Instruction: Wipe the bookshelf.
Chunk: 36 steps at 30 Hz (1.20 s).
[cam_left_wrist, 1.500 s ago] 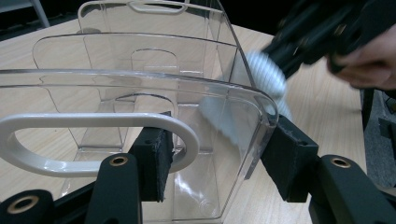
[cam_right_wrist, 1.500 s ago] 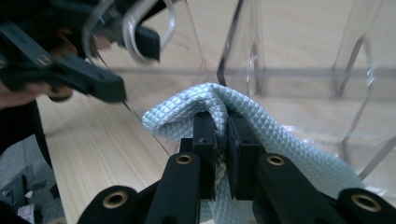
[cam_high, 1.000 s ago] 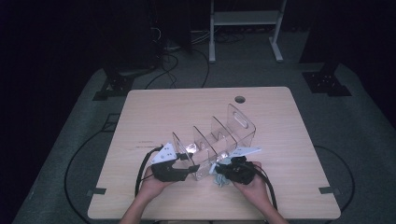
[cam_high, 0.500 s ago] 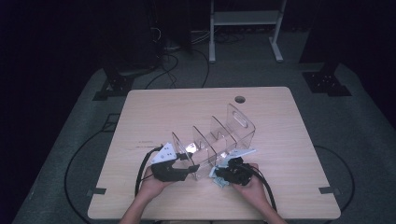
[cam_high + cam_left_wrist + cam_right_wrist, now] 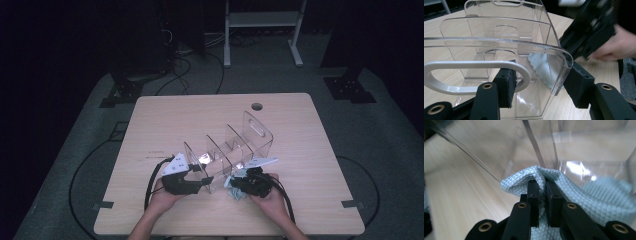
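Wiping a clear plastic rack on a wooden table.

One rack, near end wall clamped between the left gripper's jaws. One pale blue cloth, a fold pinched tight in the right gripper, lying against the rack's side wall. Two grippers, two hands, one table.

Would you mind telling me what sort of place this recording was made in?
Probably a lab or studio set up for recording: a pale wooden table on grey carpet, black cables trailing over the floor, a white metal stand behind, and dark surroundings.
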Tool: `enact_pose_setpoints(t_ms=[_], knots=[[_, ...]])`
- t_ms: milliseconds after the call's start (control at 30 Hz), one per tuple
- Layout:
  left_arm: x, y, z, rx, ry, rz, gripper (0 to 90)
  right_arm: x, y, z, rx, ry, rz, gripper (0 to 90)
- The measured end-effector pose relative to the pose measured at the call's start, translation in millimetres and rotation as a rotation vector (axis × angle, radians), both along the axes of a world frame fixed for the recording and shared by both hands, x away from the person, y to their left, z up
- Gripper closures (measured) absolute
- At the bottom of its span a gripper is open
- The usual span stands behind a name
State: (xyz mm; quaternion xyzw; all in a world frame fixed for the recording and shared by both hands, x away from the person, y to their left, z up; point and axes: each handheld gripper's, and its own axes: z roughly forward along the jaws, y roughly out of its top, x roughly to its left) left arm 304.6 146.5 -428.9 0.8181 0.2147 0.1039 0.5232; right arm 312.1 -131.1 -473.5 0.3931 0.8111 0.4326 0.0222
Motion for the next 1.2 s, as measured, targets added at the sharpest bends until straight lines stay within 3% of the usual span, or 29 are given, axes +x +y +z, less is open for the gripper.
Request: enact_pose_setpoints(t_ms=[167,267,333,400,500,567,667,767,900,967,1067,1100,1133,1200], knots=[[0.4,0.0,0.1,0.0,0.001,-0.002,46.2,-3.5,-5.6,14.8,0.046,-0.048,-0.003,82.4],[0.0,0.0,-0.1,0.001,0.001,-0.001,46.1,0.5,-1.1,-3.4,-0.007,0.006,0.0,82.4],[-0.1,0.0,-0.2,-0.001,0.001,0.0,46.1,3.8,0.4,-7.1,-0.011,0.036,0.005,82.2],[0.5,0.1,-0.1,-0.007,0.004,0.001,46.1,3.7,-0.9,-3.4,0.003,0.03,0.006,82.2],[0.5,0.1,-0.2,-0.007,0.003,0.0,46.1,0.0,-5.5,10.4,0.049,-0.016,0.003,82.3],[0.3,0.2,-0.3,-0.005,0.003,-0.001,46.1,-0.2,-5.6,10.5,0.05,-0.02,0.005,82.3],[0.2,0.1,-0.2,-0.004,0.005,0.0,46.0,3.0,-2.3,-2.6,0.02,0.023,0.007,82.2],[0.6,0.2,0.2,-0.012,0.011,0.004,46.0,4.2,-1.7,-4.4,0.013,0.038,0.006,82.3],[1.0,0.6,0.4,-0.014,0.014,0.001,46.1,-0.9,-5.3,13.5,0.052,-0.032,0.007,82.3],[0.8,0.6,0.5,-0.012,0.015,0.002,46.1,0.3,-4.9,8.6,0.058,-0.015,0.005,82.3],[0.8,0.6,0.9,-0.006,0.015,0.0,46.1,4.8,1.3,-15.5,-0.033,0.049,0.008,82.3],[0.6,0.8,1.3,-0.005,0.014,0.0,46.0,5.4,0.8,-17.5,-0.021,0.055,0.007,82.4],[0.4,0.8,1.4,-0.006,0.014,0.001,46.1,5.4,-0.6,-13.9,-0.011,0.058,0.004,82.4],[0.2,0.9,0.9,-0.01,0.013,-0.001,46.0,1.7,-2.1,-2.7,0.01,0.014,0.002,82.4]])
